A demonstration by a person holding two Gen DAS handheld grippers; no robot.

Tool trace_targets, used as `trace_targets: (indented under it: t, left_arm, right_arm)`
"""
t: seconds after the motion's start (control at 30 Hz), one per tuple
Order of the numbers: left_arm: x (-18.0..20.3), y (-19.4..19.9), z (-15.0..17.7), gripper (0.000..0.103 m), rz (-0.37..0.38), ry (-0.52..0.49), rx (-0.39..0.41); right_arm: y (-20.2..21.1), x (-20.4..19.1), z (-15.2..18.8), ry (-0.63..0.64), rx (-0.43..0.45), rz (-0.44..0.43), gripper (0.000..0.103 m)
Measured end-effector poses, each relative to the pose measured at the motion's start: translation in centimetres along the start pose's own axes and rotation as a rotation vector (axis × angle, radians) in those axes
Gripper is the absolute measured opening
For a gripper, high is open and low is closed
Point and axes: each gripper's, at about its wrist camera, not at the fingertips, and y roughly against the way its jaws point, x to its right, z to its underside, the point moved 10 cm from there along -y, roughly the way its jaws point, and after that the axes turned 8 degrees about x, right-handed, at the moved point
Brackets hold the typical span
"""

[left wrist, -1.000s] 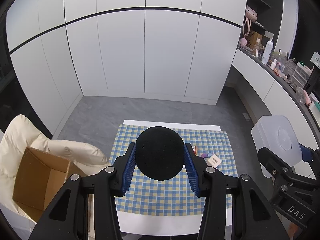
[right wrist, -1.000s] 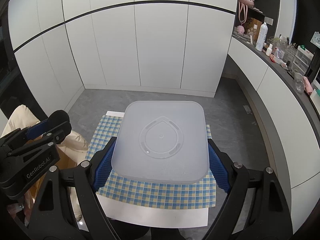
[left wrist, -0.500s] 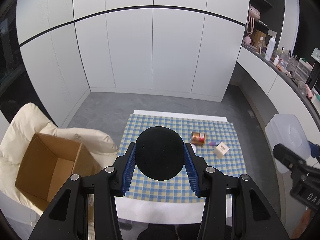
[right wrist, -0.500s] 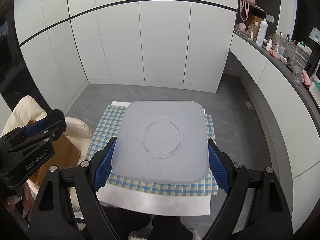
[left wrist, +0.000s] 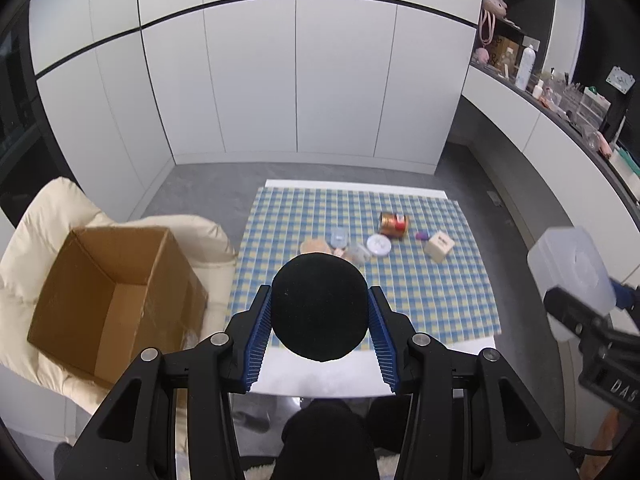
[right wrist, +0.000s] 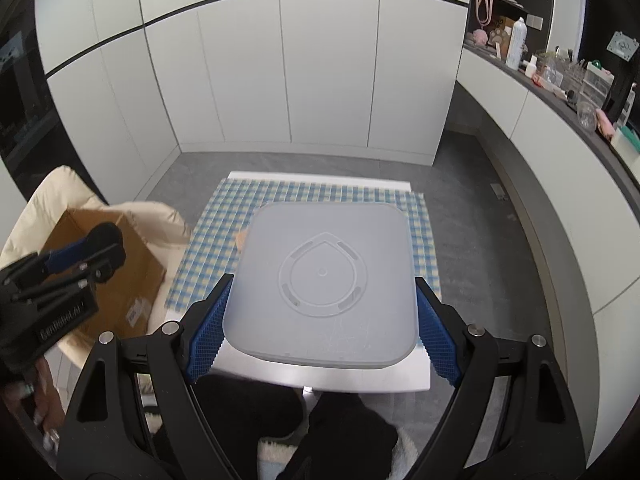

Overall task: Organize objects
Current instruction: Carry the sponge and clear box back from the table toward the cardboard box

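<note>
In the left wrist view, the left gripper (left wrist: 320, 320) holds a black round object (left wrist: 319, 306) between its blue pads, above the near edge of the table (left wrist: 332, 376) with the checked cloth (left wrist: 420, 292). On the cloth lie a can (left wrist: 393, 224), a white round lid (left wrist: 379, 245) and a small cream box (left wrist: 439, 247). An open cardboard box (left wrist: 108, 296) sits on a cream chair (left wrist: 48, 216) to the left.

In the right wrist view, the right gripper (right wrist: 322, 326) grips a translucent plastic container (right wrist: 324, 284) by its two sides, above the same table.
</note>
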Motion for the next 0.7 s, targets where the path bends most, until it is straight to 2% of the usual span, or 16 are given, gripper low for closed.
trace_targets:
  t: [0.3, 0.5, 0.7]
  left_arm:
    - [-0.5, 1.9, 3.4, 0.047, -0.013, -0.033, -0.006]
    - [-0.6, 2.6, 6.2, 0.047, 0.007, -0.033, -0.038]
    - [-0.9, 3.1, 7.8, 0.047, 0.015, -0.036, -0.048]
  right_arm:
    - [1.3, 0.4, 6.7, -0.035, -0.069, -0.024, 0.086]
    - [2.2, 0.4, 9.9, -0.029, -0.101, 0.007, 0.086]
    - [2.9, 0.2, 12.1, -0.052, -0.13, -0.018, 0.086]
